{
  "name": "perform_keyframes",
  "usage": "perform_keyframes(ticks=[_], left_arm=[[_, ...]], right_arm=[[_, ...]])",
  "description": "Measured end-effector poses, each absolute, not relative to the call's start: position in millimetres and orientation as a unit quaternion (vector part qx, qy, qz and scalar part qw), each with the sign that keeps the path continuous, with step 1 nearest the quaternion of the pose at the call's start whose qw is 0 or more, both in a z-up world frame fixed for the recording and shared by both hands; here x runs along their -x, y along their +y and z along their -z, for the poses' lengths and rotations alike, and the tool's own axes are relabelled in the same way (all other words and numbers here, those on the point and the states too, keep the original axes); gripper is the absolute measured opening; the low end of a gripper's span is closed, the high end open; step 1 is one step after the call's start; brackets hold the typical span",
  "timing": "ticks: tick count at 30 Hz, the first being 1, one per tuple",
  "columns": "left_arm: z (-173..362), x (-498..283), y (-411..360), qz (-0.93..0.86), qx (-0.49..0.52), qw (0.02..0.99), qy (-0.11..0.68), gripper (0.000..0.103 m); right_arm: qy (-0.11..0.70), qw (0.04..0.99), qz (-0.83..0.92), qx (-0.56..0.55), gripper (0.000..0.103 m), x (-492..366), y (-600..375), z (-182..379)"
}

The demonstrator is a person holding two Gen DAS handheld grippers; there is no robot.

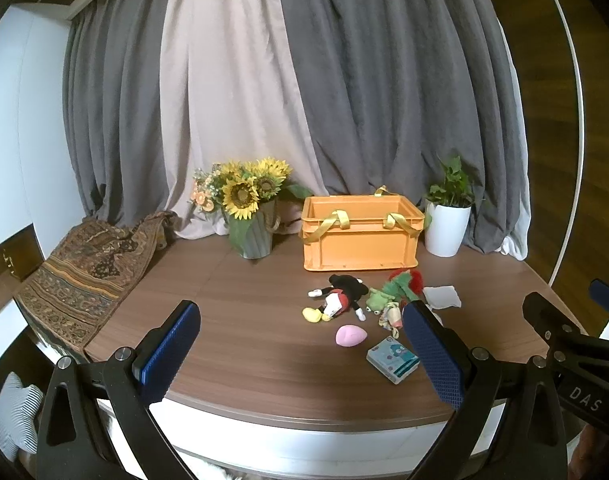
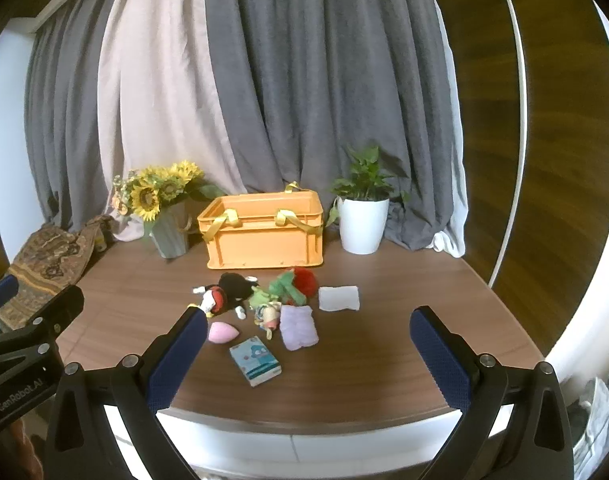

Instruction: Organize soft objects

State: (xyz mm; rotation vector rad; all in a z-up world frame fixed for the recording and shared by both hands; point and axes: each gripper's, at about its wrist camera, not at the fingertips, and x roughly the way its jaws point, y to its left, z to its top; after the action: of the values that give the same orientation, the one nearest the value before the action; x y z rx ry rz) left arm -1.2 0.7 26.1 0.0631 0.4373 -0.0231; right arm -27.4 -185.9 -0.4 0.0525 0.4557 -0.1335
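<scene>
An orange crate (image 1: 360, 236) (image 2: 264, 232) with yellow straps stands at the back of the table. In front of it lie soft things: a Mickey plush (image 1: 338, 298) (image 2: 228, 292), a green frog toy (image 1: 378, 300) (image 2: 260, 298), a red-green plush (image 1: 404, 282) (image 2: 298, 282), a pink sponge (image 1: 350, 335) (image 2: 222, 333), a tissue pack (image 1: 392, 360) (image 2: 255, 361), a white cloth (image 1: 442, 296) (image 2: 339, 298) and a folded lilac cloth (image 2: 298, 326). My left gripper (image 1: 304, 354) and right gripper (image 2: 310, 356) are open and empty, held over the table's near edge.
A sunflower vase (image 1: 250, 208) (image 2: 164, 216) stands left of the crate, a potted plant (image 1: 448, 216) (image 2: 362, 216) right of it. A patterned cloth (image 1: 84, 272) drapes the table's left side. Curtains hang behind.
</scene>
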Motion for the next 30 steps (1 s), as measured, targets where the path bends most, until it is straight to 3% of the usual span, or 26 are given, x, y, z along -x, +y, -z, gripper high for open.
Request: perform_keyframes(ticks=[30], left_arm=[[-16,5,0,0.011,-0.031,0.978,0.208,0.103]], right_arm=[[0.225,0.972,0.067,-0.028,0.103,25,-188,1]])
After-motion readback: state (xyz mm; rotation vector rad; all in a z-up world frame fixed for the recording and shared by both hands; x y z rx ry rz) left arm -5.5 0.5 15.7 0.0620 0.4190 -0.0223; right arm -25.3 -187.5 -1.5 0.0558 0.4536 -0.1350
